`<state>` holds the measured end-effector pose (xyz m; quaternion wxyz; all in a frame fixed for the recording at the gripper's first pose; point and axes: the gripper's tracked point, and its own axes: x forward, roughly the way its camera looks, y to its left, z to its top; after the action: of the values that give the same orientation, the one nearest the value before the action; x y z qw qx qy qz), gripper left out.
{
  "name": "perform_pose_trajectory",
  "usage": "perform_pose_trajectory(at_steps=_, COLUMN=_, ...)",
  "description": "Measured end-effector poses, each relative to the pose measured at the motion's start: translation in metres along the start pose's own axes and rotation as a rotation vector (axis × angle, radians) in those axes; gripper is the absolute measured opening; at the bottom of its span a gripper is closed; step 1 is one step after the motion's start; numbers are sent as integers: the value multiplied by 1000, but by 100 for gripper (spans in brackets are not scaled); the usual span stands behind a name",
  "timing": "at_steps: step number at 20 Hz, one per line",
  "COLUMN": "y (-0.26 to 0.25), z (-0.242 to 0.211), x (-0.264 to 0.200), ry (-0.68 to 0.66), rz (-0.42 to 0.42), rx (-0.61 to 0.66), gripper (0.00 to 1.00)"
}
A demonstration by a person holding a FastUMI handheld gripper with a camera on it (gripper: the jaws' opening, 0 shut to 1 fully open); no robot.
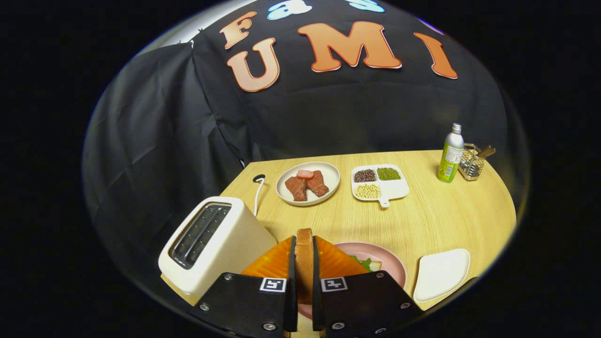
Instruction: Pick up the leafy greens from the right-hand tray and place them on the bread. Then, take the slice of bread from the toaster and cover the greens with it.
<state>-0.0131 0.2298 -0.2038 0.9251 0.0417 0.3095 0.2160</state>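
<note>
One bread slice (304, 263) stands on edge, clamped between both fingers of the tool (304, 281). The greens (364, 262) on the pink plate (392, 263) lie just ahead, slightly right.

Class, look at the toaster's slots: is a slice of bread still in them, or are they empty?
Empty, as far as shows: the toaster slots look dark, and the gripper is shut on the bread slice, held upright.

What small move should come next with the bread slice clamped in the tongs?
Probably ease the tongs right and down over the pink plate. They are shut on the bread slice, held upright on edge, and the greens already lie on the plate's bread, just beyond the right finger.
</note>
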Motion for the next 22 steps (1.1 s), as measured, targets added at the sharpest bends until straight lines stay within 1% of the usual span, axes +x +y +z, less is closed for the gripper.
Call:
perform_pose_trajectory(at_steps=3, y=-16, z=-8, x=3, ry=7, rz=-4, rx=5, gripper=13)
perform_pose_trajectory(at_steps=7, y=-51, z=-19, x=5, ry=32, rz=-60, rx=-7, gripper=13)
perform_pose_trajectory(at_steps=11, y=-80, z=-25, x=9, ry=63, rz=-67, rx=45, gripper=16)
perform_pose_trajectory(at_steps=12, y=-92, z=-30, x=9, ry=76, rz=-89, rx=52, gripper=21)
perform_pose_trajectory(at_steps=14, y=-106, z=-37, x=10, ry=102, rz=-92, rx=79, gripper=29)
perform_pose_trajectory(at_steps=15, y=-114, z=-40, x=10, ry=112, rz=-104, rx=97, gripper=30)
perform_pose_trajectory(at_steps=17, y=-130, z=-52, x=14, ry=149, rz=-141, rx=104, gripper=40)
perform_pose_trajectory(at_steps=18, y=-133, z=-57, x=16, ry=165, rz=-150, rx=107, gripper=51)
perform_pose_trajectory(at_steps=20, y=-133, z=-65, x=20, ry=193, rz=-145, rx=116, gripper=60)
perform_pose_trajectory(at_steps=22, y=-130, z=-65, x=22, ry=196, rz=-149, rx=91, gripper=66)
